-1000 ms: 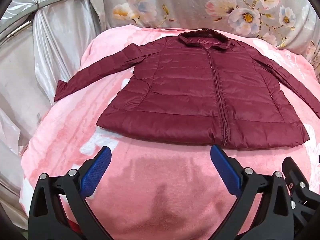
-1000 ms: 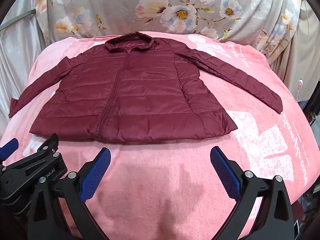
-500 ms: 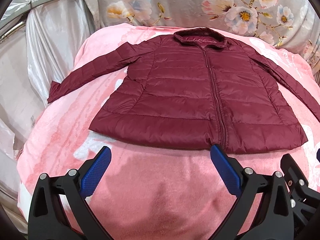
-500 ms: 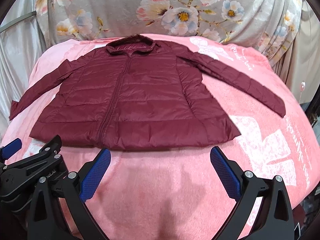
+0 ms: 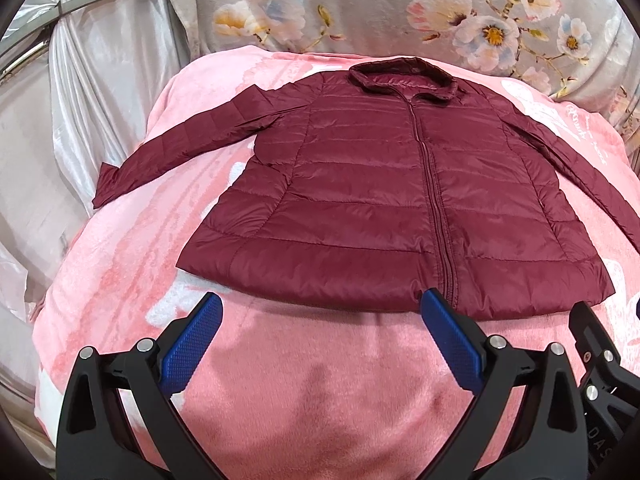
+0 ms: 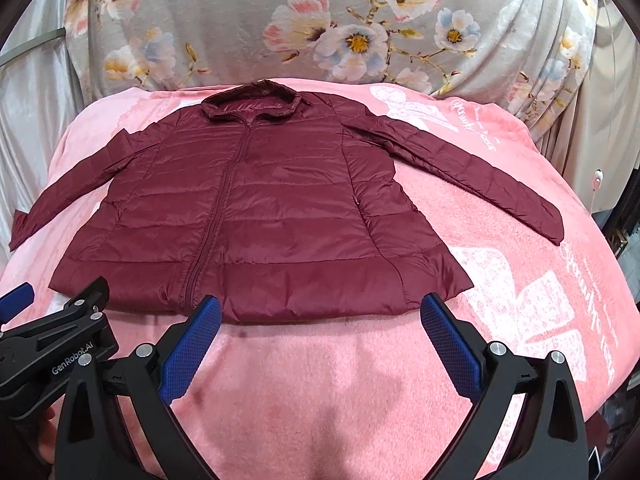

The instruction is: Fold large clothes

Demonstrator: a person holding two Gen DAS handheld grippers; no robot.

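A maroon quilted jacket lies flat and zipped on a pink blanket, collar at the far side, both sleeves spread out. It also shows in the right wrist view. My left gripper is open and empty, just short of the jacket's near hem, left of the zip. My right gripper is open and empty at the hem's right half. The left gripper's body shows at the right wrist view's lower left.
The pink blanket carries white print on its right side. A grey floral cloth hangs behind. Silvery drapes and a metal bar stand at the left. The blanket drops away at the left and right edges.
Both grippers have moved a little forward toward the jacket's hem. Both stay open. The jacket has not moved.
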